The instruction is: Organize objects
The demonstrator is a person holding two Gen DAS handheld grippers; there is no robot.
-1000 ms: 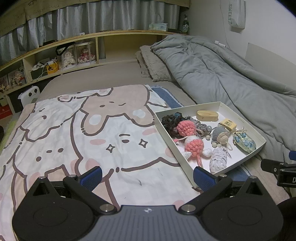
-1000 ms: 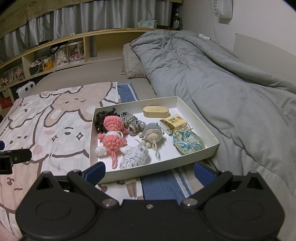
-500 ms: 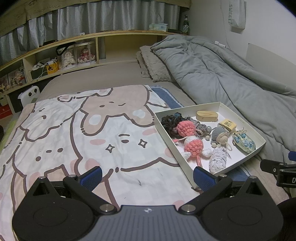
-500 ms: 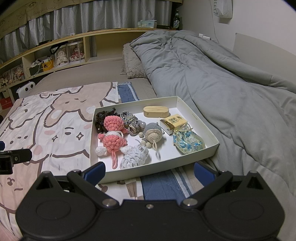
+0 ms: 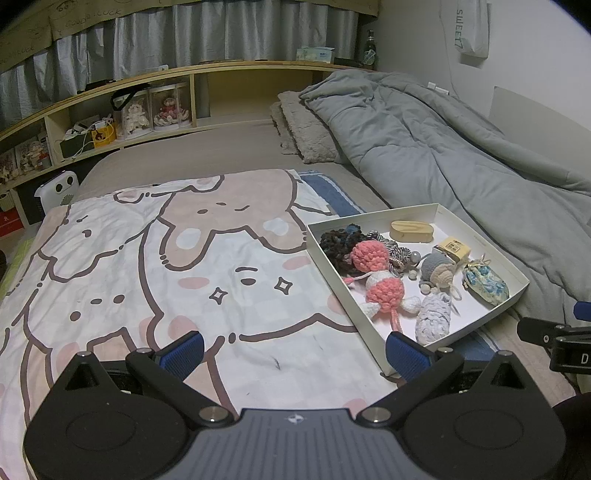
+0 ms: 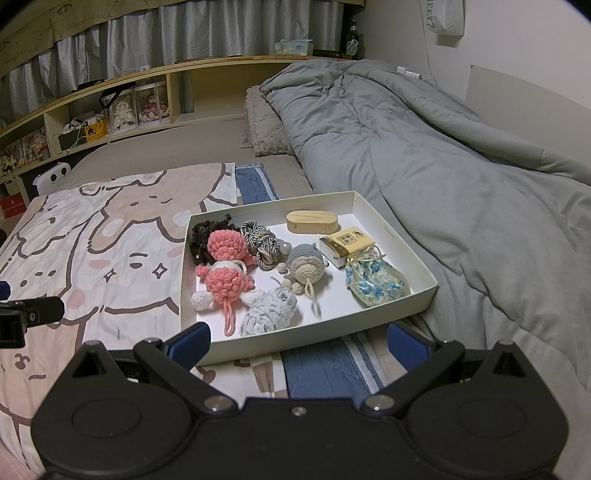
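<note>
Both grippers, left gripper (image 5: 293,347) and right gripper (image 6: 299,338), are hovering released, gripping nothing, near the white tray (image 6: 397,236) of crocheted toys.

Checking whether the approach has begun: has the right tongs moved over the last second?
No. In the right wrist view the white box sits in the same place above the right tongs, which hang open, short of it.

Grey duvet (image 6: 443,155) beside cartoon blanket (image 5: 147,266), wooden shelf (image 5: 147,92) and curtain (image 5: 221,33) behind.
</note>
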